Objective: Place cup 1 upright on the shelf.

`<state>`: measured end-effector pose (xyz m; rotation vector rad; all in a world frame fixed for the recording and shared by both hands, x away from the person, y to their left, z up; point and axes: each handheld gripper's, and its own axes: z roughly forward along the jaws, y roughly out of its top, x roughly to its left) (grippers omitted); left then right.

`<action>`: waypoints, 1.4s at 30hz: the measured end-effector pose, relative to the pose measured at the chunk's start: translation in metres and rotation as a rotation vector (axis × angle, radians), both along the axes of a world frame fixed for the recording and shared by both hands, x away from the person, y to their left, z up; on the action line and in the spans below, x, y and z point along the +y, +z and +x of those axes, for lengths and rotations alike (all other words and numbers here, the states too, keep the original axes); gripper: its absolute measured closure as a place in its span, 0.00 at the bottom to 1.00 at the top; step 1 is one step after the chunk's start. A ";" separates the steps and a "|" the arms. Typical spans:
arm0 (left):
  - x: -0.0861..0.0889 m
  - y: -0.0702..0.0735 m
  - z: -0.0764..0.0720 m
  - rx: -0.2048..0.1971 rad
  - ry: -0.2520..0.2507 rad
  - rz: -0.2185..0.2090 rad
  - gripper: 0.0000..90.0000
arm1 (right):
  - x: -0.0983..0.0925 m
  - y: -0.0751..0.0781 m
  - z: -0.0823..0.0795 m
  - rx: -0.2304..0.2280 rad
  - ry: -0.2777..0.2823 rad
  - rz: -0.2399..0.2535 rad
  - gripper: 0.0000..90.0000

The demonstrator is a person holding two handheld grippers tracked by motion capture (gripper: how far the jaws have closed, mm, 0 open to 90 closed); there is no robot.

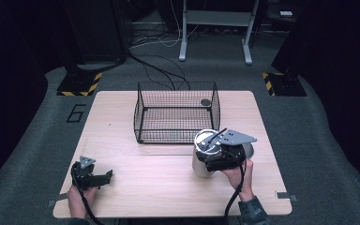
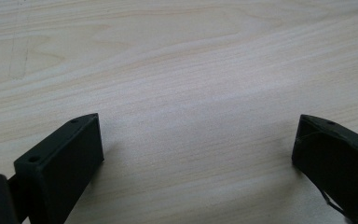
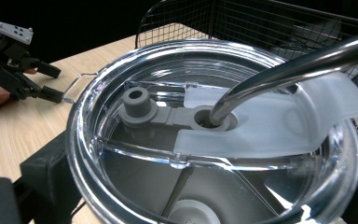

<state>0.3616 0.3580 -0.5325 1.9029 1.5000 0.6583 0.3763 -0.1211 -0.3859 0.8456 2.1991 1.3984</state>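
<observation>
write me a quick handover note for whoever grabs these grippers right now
Right gripper: shut on the tumbler, jaws on either side just under its clear lid; a metal straw runs through the lid.
Left gripper: open, holding nothing, low over the near left of the table.
Wire basket: at the table's far middle, just beyond the tumbler, with a small dark round thing in its far right corner.
Done: tumbler gripped.
Left: probably carrying it into the basket; it is not in yet.

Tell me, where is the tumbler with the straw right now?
In the high view the tumbler stands on the right half of the table, held in the right gripper, just in front of the wire basket.
</observation>
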 end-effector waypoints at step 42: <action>-0.001 0.000 -0.001 -0.006 -0.003 0.005 0.03 | 0.023 0.048 0.044 -0.031 0.028 0.041 0.04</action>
